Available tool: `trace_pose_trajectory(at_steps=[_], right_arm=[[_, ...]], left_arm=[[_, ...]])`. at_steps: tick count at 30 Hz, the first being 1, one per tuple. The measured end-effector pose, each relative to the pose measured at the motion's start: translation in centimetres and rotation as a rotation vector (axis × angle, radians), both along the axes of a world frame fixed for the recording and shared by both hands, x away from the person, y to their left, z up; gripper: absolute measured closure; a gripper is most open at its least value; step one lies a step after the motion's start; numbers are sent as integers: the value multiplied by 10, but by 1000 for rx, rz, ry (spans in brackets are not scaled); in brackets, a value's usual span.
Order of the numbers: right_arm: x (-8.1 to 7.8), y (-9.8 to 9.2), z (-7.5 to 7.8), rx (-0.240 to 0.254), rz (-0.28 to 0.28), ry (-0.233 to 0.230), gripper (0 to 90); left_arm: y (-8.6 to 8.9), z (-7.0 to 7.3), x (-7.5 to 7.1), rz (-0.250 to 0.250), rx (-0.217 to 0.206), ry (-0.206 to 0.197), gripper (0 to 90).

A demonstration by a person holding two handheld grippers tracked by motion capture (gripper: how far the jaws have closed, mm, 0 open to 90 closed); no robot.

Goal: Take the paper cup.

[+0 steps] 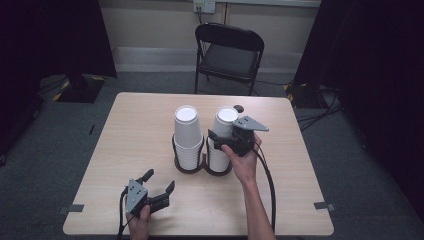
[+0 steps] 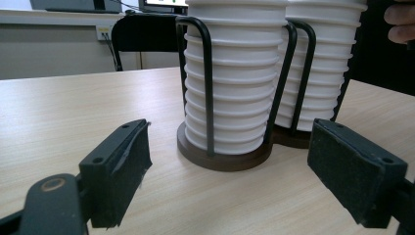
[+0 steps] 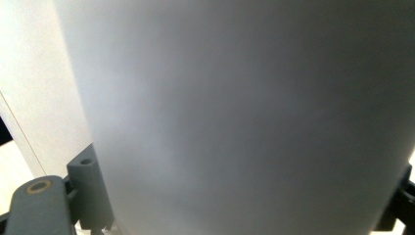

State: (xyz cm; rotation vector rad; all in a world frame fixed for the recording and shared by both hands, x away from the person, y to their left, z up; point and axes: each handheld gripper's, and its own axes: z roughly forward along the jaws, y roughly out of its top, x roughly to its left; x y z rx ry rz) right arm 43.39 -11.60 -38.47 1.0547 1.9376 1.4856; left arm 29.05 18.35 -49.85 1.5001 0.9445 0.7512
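My right tongs grip the light, crushable top white paper cup of the right stack mid-wall, near the bench's far edge; left tongs open, empty.

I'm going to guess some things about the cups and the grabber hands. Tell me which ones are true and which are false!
1. There are two stacks of white cups in a dark holder. True.
2. The cups stand right side up. False: they are upside down, bottoms on top.
3. The right gripper is at the right stack, with a cup between its jaws. True.
4. The left gripper is squeezing a cup. False: its jaws are open with nothing between them, apart from the stacks.
5. A red chair stands behind the table. False: the chair is black.
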Motion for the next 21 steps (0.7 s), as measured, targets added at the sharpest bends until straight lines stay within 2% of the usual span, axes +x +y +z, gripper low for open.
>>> trace_pose_trajectory(at_steps=[6,18,19,21], right_arm=[[-2,1,2,-23,7,-18,134],[-4,0,10,0,3,-46,131],[-4,0,10,0,3,-46,131],[-4,-1,13,7,4,-53,130]], left_arm=[[-1,0,0,5,4,3,158],[-2,0,0,11,2,-4,158],[-1,0,0,14,19,-7,158],[-1,0,0,6,15,-4,158]])
